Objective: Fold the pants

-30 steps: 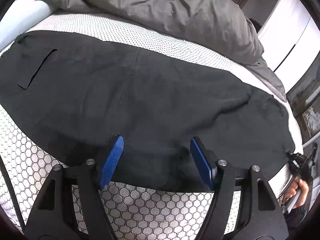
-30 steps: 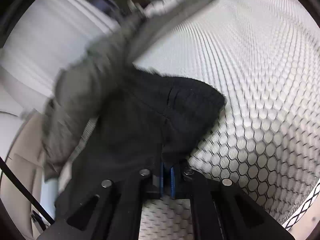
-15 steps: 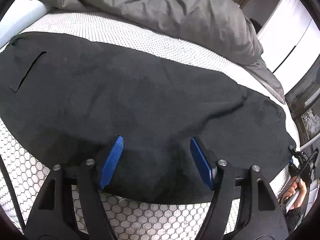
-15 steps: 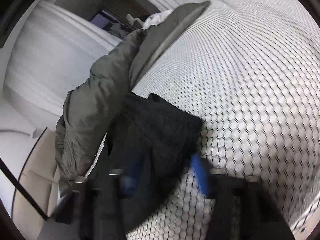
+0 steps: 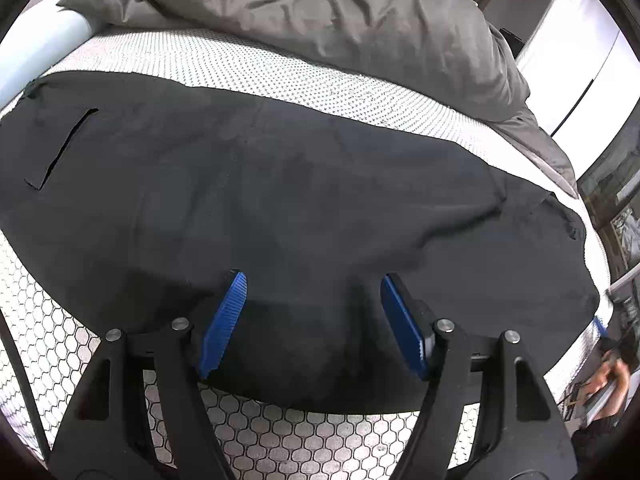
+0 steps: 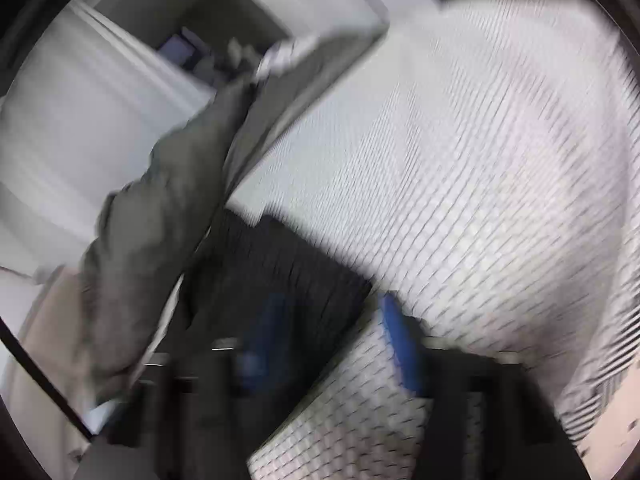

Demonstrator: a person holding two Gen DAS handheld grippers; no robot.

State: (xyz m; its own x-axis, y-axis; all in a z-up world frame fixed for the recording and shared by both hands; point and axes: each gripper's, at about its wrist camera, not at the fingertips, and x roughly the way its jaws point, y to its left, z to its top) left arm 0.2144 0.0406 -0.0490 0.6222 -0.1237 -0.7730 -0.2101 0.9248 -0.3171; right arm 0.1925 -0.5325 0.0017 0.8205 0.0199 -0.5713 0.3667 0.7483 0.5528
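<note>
Two views show this moment. From the left wrist, the black pants (image 5: pixel 280 208) lie spread flat across the middle of the frame on a bed (image 5: pixel 280 68) with a white honeycomb-patterned cover. A slit pocket (image 5: pixel 60 148) shows at the left. A rumpled grey blanket (image 5: pixel 340 20) fills the upper part. The left gripper (image 5: pixel 312 320) sits at the bottom centre, released, its blue pads (image 5: pixel 224 320) spread above the near edge of the pants with nothing pinched. A person's hand (image 5: pixel 612 380) appears at the lower right edge.

From the right wrist, the picture is blurred. One end of the pants (image 6: pixel 280 272) lies at lower centre. The right gripper (image 6: pixel 328 340) has just been opening; its pads (image 6: pixel 400 340) stand apart, with the cloth partly between them but not pinched.
</note>
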